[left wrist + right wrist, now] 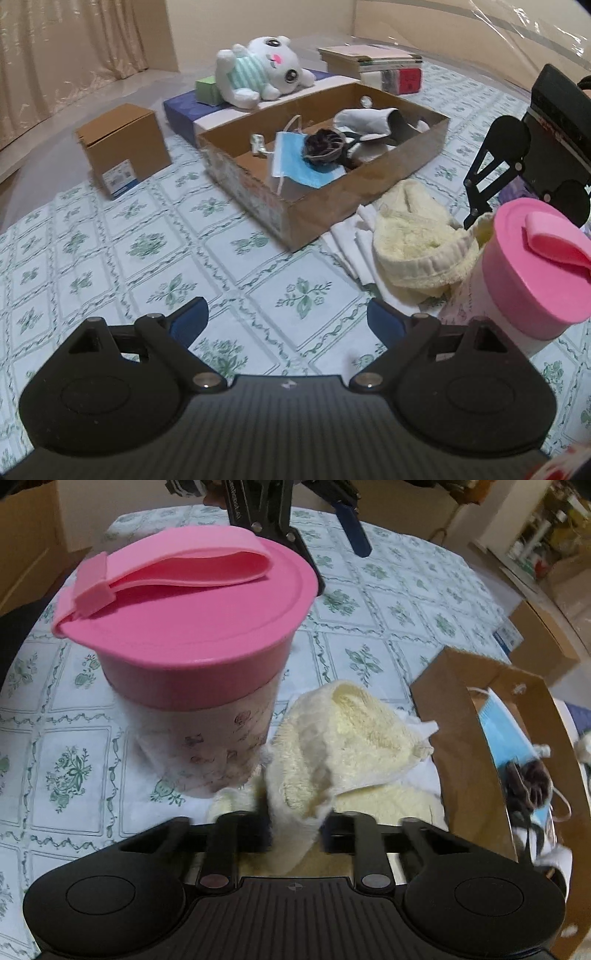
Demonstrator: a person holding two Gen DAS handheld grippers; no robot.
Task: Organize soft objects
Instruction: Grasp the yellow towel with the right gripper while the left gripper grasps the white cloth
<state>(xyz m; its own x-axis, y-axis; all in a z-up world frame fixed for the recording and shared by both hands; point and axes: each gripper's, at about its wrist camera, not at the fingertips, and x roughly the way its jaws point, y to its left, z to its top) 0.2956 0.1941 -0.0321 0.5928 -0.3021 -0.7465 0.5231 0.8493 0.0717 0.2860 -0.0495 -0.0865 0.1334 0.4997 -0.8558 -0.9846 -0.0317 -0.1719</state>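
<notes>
On the worktop, left wrist view:
- Left gripper (288,317): jaws spread wide, nothing between them, hovering over bare floral tablecloth (122,251).
- Cream towel (413,240): crumpled heap ahead and to the right of the left jaws, lying on folded white cloths (351,240), touching the pink-lidded container (532,273).
- Cardboard tray (332,206): open-topped, beyond the towel and just beside it; holds a blue face mask (295,162), a dark hair clip (323,147) and a white cloth item (365,120).
- Plush bear (258,70): lying behind the tray on a blue box.
- Small carton (122,147): well apart, toward the left.
- Right gripper (491,184): seen at the right edge, its tips down at the towel.

Right wrist view:
- Right gripper (295,830): jaws clenched on a fold of the cream towel (332,746), which bulges up between the pads.
- Container (188,627): upright, touching the towel on its left, close to the jaws.
- Tray (465,746): its near wall rises directly to the right of the towel.

Judgement:
- Key relation: the tray lies right of the held towel, so the right hand is the nearer one; the towel must likely clear the wall before going in.
- Room: tight on the container side, which could be nudged; more open above and toward the tray.
- Handling: the limp towel will probably trail and may drag the white cloths beneath.
</notes>
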